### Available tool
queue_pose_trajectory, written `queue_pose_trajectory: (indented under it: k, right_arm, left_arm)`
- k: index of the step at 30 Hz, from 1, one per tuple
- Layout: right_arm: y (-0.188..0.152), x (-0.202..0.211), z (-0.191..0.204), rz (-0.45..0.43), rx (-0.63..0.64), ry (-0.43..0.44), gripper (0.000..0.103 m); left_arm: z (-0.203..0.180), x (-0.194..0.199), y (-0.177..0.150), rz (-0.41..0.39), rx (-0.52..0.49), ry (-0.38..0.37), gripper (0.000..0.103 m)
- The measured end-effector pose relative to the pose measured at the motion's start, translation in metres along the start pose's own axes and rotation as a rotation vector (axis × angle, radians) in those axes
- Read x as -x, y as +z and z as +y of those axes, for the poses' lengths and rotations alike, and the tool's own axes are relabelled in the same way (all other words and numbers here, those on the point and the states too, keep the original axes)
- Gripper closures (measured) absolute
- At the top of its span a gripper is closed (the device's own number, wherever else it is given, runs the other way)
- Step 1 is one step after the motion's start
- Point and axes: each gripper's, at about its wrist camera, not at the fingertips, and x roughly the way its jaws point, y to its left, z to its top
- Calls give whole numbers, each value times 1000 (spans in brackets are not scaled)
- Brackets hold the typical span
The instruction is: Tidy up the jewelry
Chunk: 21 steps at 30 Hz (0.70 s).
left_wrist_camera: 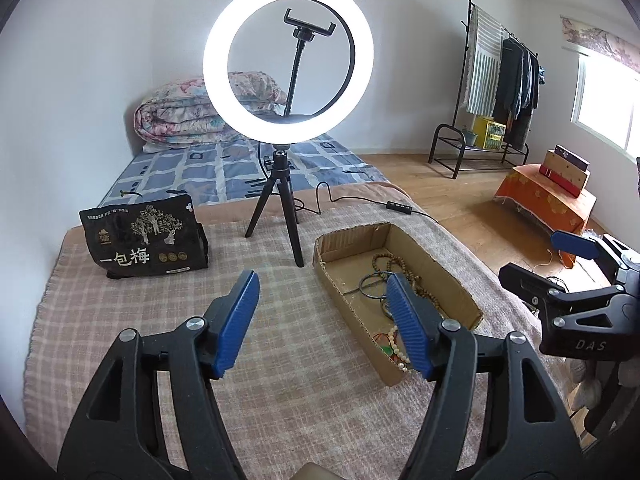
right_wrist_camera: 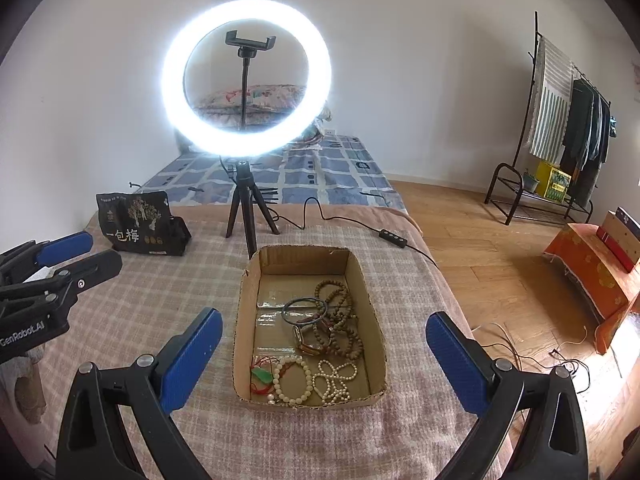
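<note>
We hold the left gripper (left_wrist_camera: 320,320) & right gripper (right_wrist_camera: 324,356) spread wide, both w/ nothing in them. One cardboard box (right_wrist_camera: 245,320) on the plaid blanket (right_wrist_camera: 140,312) holds the jewelry (right_wrist_camera: 320,332): two white bead strands, one watch.

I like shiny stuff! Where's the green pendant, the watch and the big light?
green pendant (right_wrist_camera: 262,377): right wrist view, green stone.
watch (right_wrist_camera: 299,335): right wrist view, round face.
ring light (right_wrist_camera: 173,80): right wrist view, glowing left rim.
</note>
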Motion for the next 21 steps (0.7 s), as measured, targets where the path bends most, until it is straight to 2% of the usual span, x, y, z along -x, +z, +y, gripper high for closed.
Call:
queue_pose_trajectory:
  k: [4,7,10,15,21]
  right_arm:
    - [-1,3,-1,-9,-15,0,0]
    - [0,4,-1,-23,-14,-20,0]
    - [-1,2,-1,-33,-10,-46,0]
    - [-5,-6,-5,-11,-51,-22,0]
    - [-8,-8,-3,-16,-50,-50,0]
  left_arm:
    - [4,5,-6,13,28,-11,27]
    - [2,7,-8,7,9,-4,25]
    - [1,10,-12,2,-2,-2,19]
    - [2,11,-16,9,-27,12,18]
    - [5,15,-18,20,-31,34,17]
